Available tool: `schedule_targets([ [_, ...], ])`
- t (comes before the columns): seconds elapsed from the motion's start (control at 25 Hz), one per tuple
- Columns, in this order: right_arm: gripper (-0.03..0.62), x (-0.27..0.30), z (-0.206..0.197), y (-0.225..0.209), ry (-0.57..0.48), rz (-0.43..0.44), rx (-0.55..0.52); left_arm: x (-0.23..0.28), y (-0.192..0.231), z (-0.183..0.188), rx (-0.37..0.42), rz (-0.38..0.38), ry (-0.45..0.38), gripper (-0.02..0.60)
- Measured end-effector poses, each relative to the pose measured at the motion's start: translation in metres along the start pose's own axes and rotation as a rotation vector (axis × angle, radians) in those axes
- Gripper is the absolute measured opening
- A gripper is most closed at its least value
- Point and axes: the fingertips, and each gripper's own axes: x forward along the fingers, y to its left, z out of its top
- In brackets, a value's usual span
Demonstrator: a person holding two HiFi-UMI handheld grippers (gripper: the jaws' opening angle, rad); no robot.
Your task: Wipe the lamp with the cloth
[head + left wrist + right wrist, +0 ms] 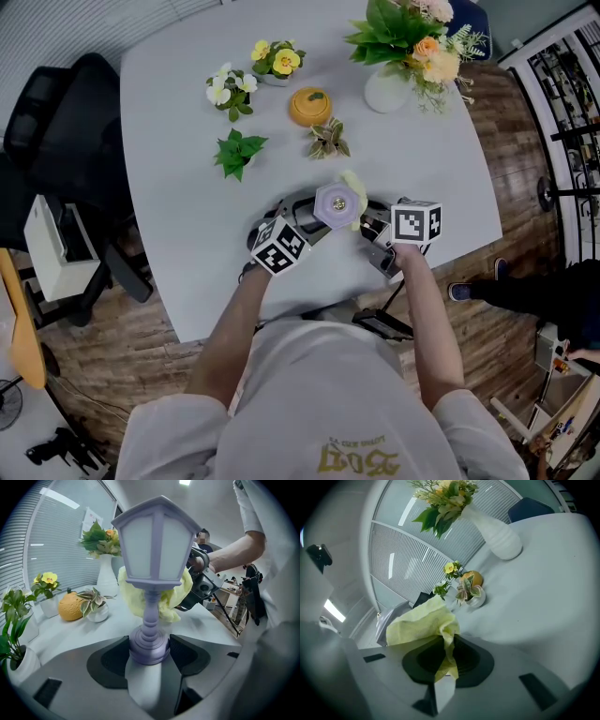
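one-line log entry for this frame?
left gripper: shut on lamp | right gripper: shut on cloth | cloth against lamp shade

Lilac lantern lamp (157, 550) stands upright, crumpled pale-yellow cloth (176, 597) bunched just behind it.

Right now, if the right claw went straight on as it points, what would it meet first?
Probably the lamp, which its cloth touches; the lamp sits slightly left of centre, so I'm unsure.

A white table (169, 141) stands on a wood-plank floor (122, 347). A black office chair (66, 131) sits left, metal shelving (572, 84) far right, and window blinds (61, 541) beyond.
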Motion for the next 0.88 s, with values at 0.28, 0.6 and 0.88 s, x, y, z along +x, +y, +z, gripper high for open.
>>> schedule_targets([
  [0.28,0.054,-0.005,0.004,0.002,-0.043,0.037,0.04,0.0,0.0,0.0,0.0,0.002,0.001,0.272],
  [0.6,0.054,-0.017,0.021,0.01,-0.135,0.122,0.082,0.0,-0.001,0.0,0.001,0.002,0.001,0.272],
  [0.88,0.054,-0.005,0.018,0.001,-0.088,0.105,0.084,0.0,0.0,0.0,-0.001,0.002,0.002,0.272],
])
